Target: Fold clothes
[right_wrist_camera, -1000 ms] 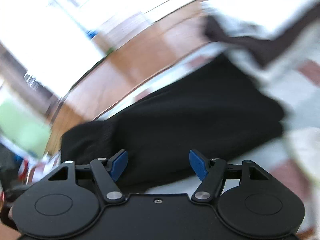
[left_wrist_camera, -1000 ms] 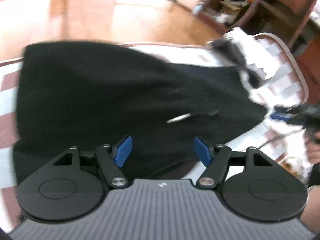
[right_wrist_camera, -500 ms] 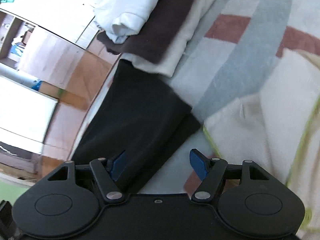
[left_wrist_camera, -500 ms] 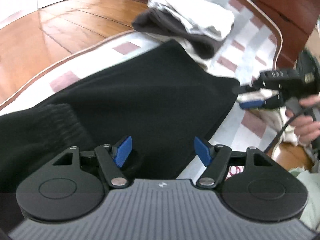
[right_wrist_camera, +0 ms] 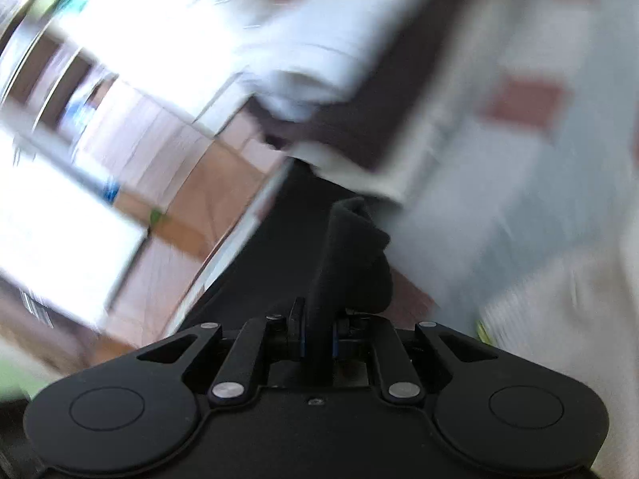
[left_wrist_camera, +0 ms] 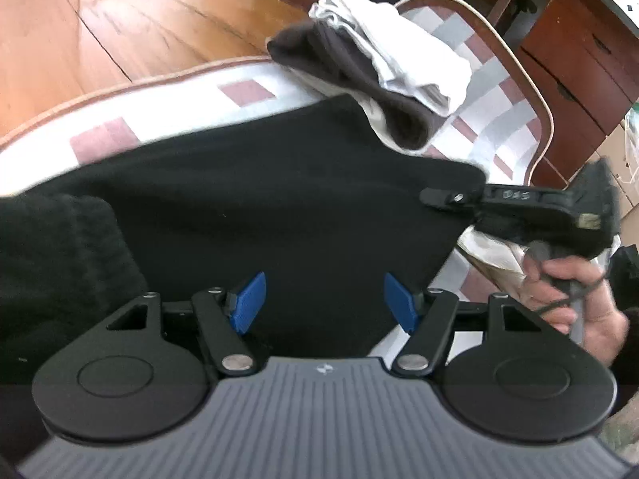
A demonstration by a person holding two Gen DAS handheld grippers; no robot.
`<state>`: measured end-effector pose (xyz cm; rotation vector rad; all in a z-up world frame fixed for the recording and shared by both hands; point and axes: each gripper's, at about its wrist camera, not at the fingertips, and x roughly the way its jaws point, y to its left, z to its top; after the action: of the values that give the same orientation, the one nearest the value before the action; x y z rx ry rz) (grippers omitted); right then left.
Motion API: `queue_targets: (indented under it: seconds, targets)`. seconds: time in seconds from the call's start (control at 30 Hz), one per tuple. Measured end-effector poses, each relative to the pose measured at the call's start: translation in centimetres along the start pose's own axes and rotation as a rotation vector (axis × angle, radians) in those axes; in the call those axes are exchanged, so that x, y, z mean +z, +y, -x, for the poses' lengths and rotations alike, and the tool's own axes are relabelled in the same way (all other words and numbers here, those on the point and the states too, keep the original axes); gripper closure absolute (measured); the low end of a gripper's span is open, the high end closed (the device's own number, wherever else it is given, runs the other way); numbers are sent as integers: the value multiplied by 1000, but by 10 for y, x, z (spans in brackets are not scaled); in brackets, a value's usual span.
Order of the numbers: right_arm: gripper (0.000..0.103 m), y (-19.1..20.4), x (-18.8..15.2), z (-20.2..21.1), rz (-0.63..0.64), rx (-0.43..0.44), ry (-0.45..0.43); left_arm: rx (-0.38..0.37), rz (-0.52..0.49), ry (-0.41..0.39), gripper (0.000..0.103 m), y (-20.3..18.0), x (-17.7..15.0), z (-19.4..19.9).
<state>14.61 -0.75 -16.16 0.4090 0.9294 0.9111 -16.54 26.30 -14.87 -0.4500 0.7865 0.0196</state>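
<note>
A black garment lies spread on a checked bedspread. My left gripper is open and empty, hovering over the garment's near edge. My right gripper is shut on the garment's right corner, which bunches up between its fingers. The right gripper also shows in the left wrist view at the garment's right corner. The right wrist view is blurred.
A folded pile of white and dark brown clothes sits on the bedspread beyond the garment, also in the right wrist view. A wooden floor lies beyond the bed edge. A wooden cabinet stands at the right.
My right gripper has closed on the black garment's right corner; it was open half a second ago. The left gripper stays open over the garment.
</note>
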Motion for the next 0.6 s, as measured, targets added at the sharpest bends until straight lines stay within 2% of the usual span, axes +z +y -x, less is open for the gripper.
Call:
queue_targets:
  seconds: [0.07,0.1,0.13,0.17,0.23,0.3,0.4,0.47,0.53,0.6]
  targets:
    - [89,25,8,6,72,59,-16,-3,35,-54,38,6,1,13]
    - [89,39,12,8,97,97,-16,-12,70,-96,42,11,2,21]
    - [90,56,16,8,123,147,-10,-20,105,-138,54,16,3,30]
    - [90,76,20,8,152,202,0,-35,151,-182,56,23,3,40]
    - [90,119,27,6,219,311,24,-103,342,-261,57,58,1,80]
    - [90,171,27,4,330,411,60,-101,421,-318,57,81,-5,124]
    - [90,244,9,-10,444,564,126,-48,461,-389,57,102,-25,191]
    - [90,283,-15,-27,478,657,212,14,486,-420,57,112,-44,226]
    - [90,307,-51,-43,520,702,292,87,518,-431,56,119,-69,249]
    - [90,319,-90,-60,527,695,381,135,579,-432,56,127,-96,260]
